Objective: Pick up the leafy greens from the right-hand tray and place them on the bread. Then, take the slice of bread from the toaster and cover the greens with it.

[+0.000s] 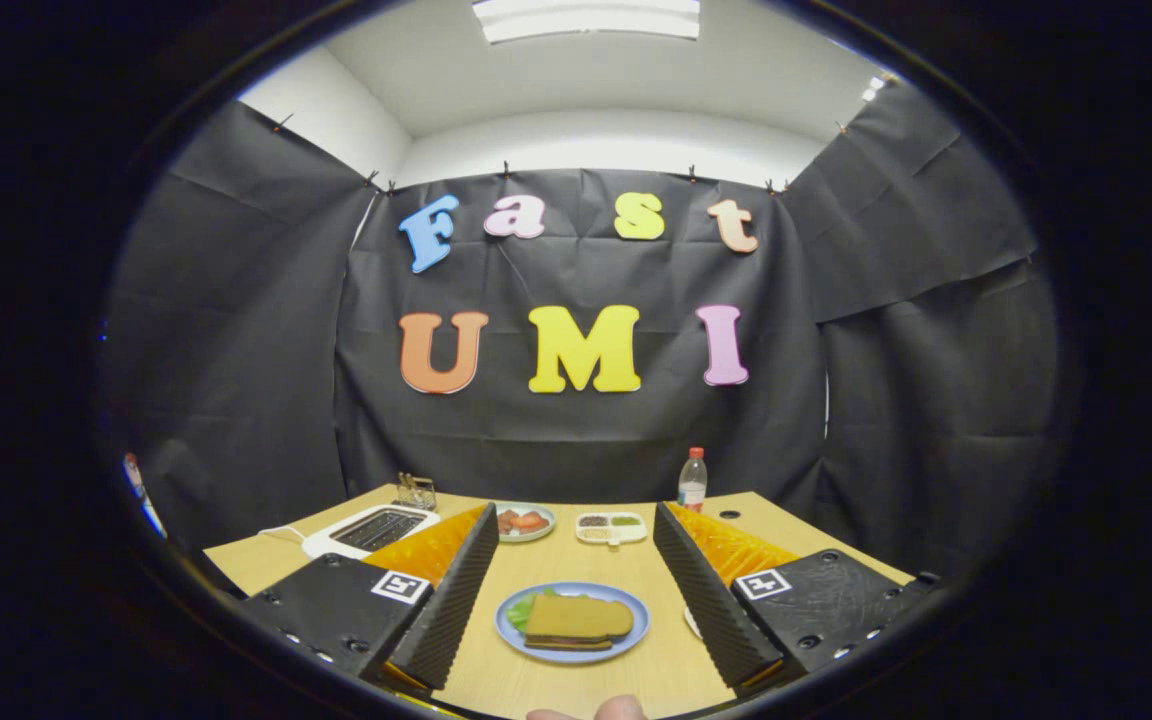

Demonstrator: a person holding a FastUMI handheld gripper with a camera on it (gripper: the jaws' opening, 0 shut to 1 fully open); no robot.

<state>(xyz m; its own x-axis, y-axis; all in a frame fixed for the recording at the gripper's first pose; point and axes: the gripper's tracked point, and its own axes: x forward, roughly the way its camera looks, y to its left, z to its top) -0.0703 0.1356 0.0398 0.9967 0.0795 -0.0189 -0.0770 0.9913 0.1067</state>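
A slice of bread point(578, 617) lies flat on top of a stacked sandwich on a blue plate point(636, 628). The slice is tan with a slightly darker crust edge, and a thin dark layer shows beneath it along its near side. Leafy greens point(521, 609) poke out from under the slice on its left, bright green and ruffled. The plate sits on the surface point(576, 565) between the two fingers of the claw point(573, 560), which stands wide apart and holds nothing; both fingers are clear of the plate.

Beyond the fingers, a small round dish point(524, 522) holds reddish pieces of food. Just to its right, a white divided tray point(611, 528) has several small compartments, one with something green, the others with darker and paler bits too small to make out. A white toaster point(370, 530) sits on the left of the surface, its dark slot facing up, partly hidden behind the left finger. Behind it stands a small wire rack point(417, 491). A clear bottle point(692, 481) with a red cap stands near the far edge of the surface. The edge of a white thing peeks out beside the right finger; what it is cannot be told.

The surface is pale wood. Black cloth point(236, 350) hangs around it as the booth's wall, with a white ceiling and a light panel point(586, 18) above. A fingertip point(621, 708) shows at the near edge of the surface.
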